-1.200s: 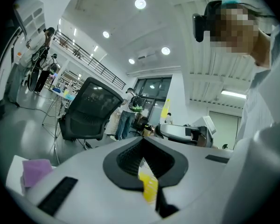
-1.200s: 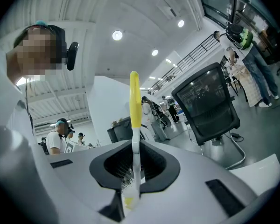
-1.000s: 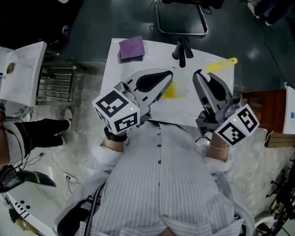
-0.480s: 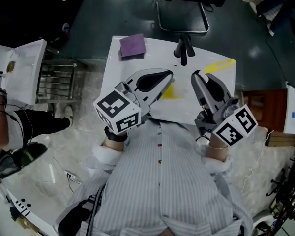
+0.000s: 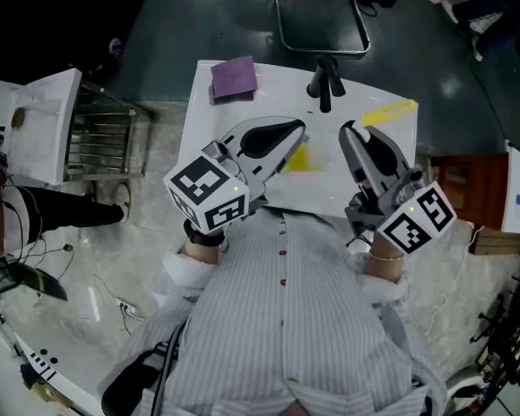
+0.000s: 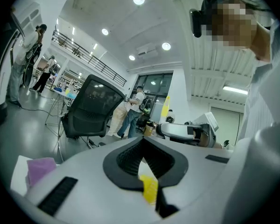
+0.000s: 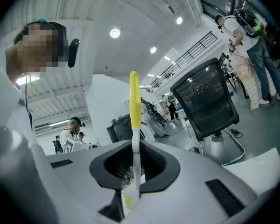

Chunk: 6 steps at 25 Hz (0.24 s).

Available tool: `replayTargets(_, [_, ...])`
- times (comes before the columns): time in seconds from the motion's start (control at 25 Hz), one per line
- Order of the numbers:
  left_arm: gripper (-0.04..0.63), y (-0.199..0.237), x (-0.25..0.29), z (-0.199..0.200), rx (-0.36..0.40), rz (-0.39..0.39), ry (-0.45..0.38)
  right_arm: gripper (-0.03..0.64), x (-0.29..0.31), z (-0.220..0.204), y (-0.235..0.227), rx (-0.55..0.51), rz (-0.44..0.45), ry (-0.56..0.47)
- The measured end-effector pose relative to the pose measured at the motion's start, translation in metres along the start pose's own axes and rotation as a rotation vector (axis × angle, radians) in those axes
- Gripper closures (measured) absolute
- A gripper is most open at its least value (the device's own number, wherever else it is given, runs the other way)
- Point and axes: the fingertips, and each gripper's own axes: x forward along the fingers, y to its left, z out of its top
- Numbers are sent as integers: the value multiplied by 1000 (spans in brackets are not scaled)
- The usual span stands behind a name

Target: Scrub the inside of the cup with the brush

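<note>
Roughly at the centre of the head view, the cup (image 5: 300, 159) shows only as a small yellow patch pinched at the tip of the left tool (image 5: 286, 146), whose jaws are pressed together on its wall; its shape cannot be made out. It looks light and thin-walled, perhaps soft, so a rim pinch should hold it but may squash it. To its right, the right tool (image 5: 347, 135) is clamped on the brush (image 5: 390, 111) close to the bristles, the yellow handle sticking out toward the upper right. Stiff and light, it would likely scrub better gripped on that handle. Both hang over the white bench (image 5: 243, 111); a purple cloth (image 5: 233, 79) lies upper left.
</note>
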Motion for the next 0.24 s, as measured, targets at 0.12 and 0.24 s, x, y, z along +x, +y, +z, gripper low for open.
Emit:
replayTargets(0.12, [588, 1, 1, -3, 2, -1, 10, 557, 0, 0, -2, 0, -4, 2])
replayTargets(0.24, [588, 2, 1, -4, 3, -2, 16, 557, 1, 0, -2, -1, -6, 3])
